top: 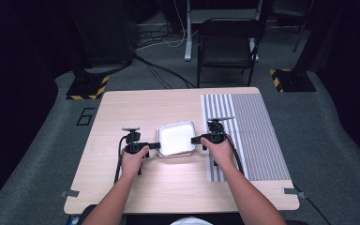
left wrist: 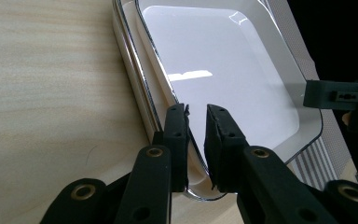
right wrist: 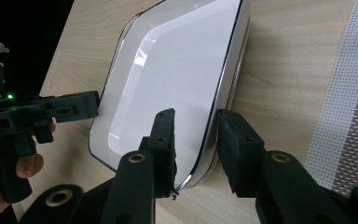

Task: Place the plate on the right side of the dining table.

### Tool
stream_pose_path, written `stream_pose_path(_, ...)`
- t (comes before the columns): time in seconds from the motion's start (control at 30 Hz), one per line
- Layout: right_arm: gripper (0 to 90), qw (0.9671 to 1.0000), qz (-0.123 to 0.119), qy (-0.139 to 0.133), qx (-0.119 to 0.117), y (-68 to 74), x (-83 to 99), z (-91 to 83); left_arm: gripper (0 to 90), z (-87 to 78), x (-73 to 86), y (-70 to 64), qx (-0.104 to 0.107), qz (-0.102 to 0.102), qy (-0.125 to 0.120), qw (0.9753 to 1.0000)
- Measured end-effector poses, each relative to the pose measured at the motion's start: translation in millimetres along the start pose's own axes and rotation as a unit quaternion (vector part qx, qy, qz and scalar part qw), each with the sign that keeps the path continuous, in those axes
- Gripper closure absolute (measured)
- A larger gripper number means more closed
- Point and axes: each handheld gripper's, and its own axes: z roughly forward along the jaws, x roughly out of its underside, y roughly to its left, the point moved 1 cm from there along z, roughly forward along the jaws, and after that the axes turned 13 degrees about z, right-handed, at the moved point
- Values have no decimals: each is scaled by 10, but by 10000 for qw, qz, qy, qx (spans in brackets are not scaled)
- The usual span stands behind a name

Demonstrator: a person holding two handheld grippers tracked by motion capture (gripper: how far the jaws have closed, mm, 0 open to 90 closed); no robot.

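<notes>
A white rectangular tray (top: 176,138) with a shiny metal rim lies at the middle of the wooden table, apparently nested in a second one. My left gripper (top: 158,146) is at its left edge. In the left gripper view the tray (left wrist: 223,65) has its rim pinched between the narrow jaws of the left gripper (left wrist: 196,112). My right gripper (top: 193,139) is at the tray's right edge. In the right gripper view its jaws (right wrist: 196,116) stand apart, straddling the rim of the tray (right wrist: 177,60) near a corner. Each view shows the other gripper across the tray.
A grey-and-white striped mat (top: 248,136) covers the right part of the table (top: 122,112), just right of the tray. A black folding chair (top: 227,44) stands beyond the far edge. Cables run over the floor behind.
</notes>
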Motion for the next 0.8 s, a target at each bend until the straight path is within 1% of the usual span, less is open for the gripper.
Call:
stream_pose_path(0.03,668,10000,-47,-18,3,-1,0,-7,785,14,4,-6,12,6,3,10000)
stream_pose_path(0.07,668,10000,-39,-32,41,5,2,-19,785,29,5,-10,23,16,39,10000)
stream_pose_path(0.13,671,9998,-87,-76,154,16,1,-33,778,70,7,-30,-5,70,87,9999)
stream_pose_path(0.2,668,9993,-192,-109,306,13,2,-28,773,94,3,-52,-78,160,130,9998)
stream_pose_path(0.23,668,9990,-208,-95,382,14,4,-23,769,105,0,-66,-128,178,129,9997)
stream_pose_path(0.33,648,9986,-297,-81,440,7,11,1,760,116,-11,-90,-220,263,171,9993)
stream_pose_path(0.37,644,9984,-303,-86,477,17,15,3,757,120,-12,-97,-248,274,168,9992)
stream_pose_path(0.43,646,9975,-429,-87,550,31,23,7,756,128,-18,-113,-313,293,176,9989)
stream_pose_path(0.47,653,9970,-465,-132,597,41,29,10,756,133,-19,-124,-358,271,172,9988)
stream_pose_path(0.5,685,9956,-563,-155,732,55,41,1,759,138,-22,-127,-389,309,179,9986)
stream_pose_path(0.57,706,9937,-690,-234,847,70,53,-1,760,146,-24,-146,-467,365,206,9980)
stream_pose_path(0.6,706,9937,-690,-234,847,70,53,-1,760,156,-26,-165,-516,355,200,9978)
stream_pose_path(0.63,714,9920,-787,-270,948,81,63,-3,761,166,-25,-180,-585,349,174,9975)
stream_pose_path(0.67,726,9909,-826,-300,1023,94,72,-3,764,173,-25,-195,-639,384,188,9970)
stream_pose_path(0.7,747,9896,-863,-320,1102,108,81,-1,768,173,-25,-204,-707,467,232,9961)
stream_pose_path(0.77,778,9869,-926,-350,1272,128,95,11,769,187,-25,-244,-882,508,252,9945)
stream_pose_path(0.8,783,9849,-976,-391,1378,148,108,23,776,193,-24,-261,-970,575,280,9932)
